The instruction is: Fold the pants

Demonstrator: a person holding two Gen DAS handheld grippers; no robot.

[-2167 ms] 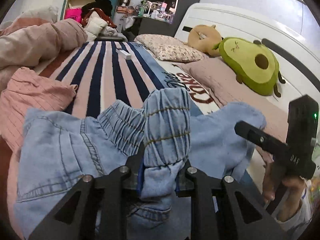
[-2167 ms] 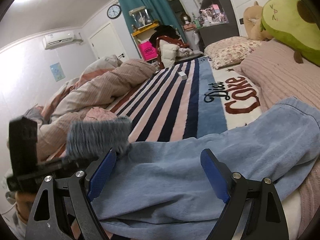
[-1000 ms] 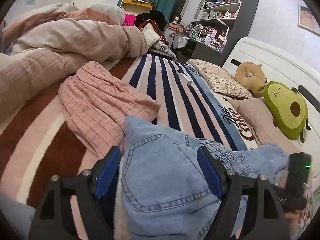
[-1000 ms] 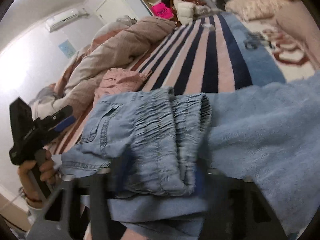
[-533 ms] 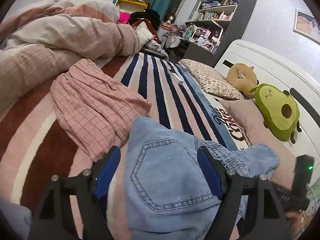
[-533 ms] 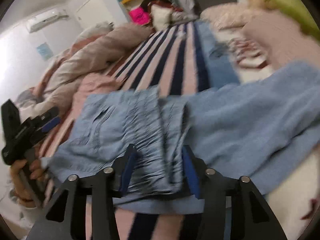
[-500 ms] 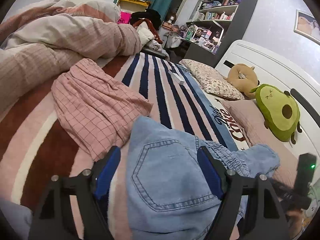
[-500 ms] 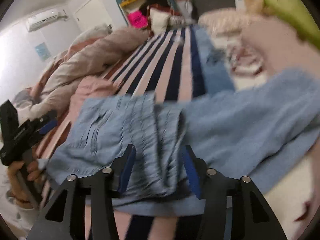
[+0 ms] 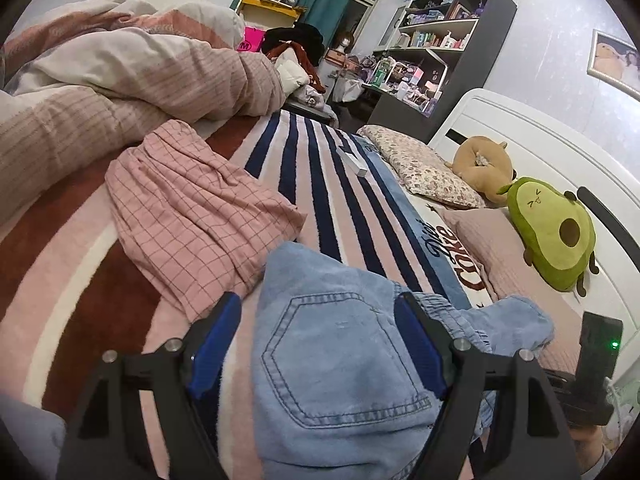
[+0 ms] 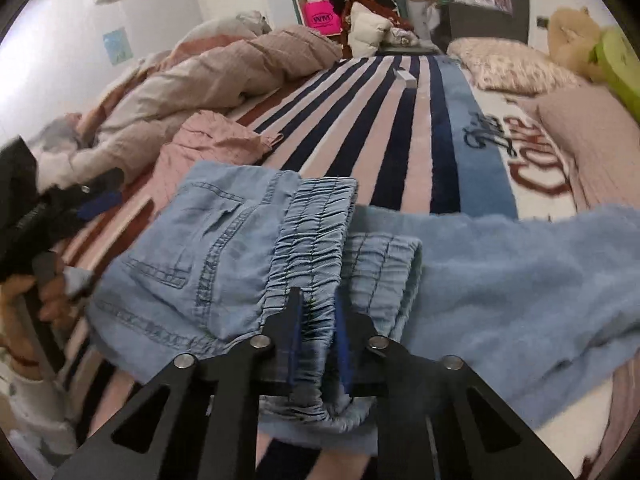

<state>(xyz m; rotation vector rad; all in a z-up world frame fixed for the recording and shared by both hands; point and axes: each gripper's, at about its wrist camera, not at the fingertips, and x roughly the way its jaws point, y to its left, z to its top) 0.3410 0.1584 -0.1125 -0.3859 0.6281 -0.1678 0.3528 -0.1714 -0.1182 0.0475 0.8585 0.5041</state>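
One striped blanket (image 9: 320,184) under denim pants (image 10: 224,248), right claw (image 10: 318,334) pinching waistband, left claw (image 9: 316,344) spread wide.

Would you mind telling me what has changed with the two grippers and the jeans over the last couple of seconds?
The left gripper let go of the elastic waistband and now stands open over the back pocket. The right gripper, open before, has closed on that waistband. The jeans went from bunched up to lying flatter. The pink checked cloth and avocado plush stayed put.
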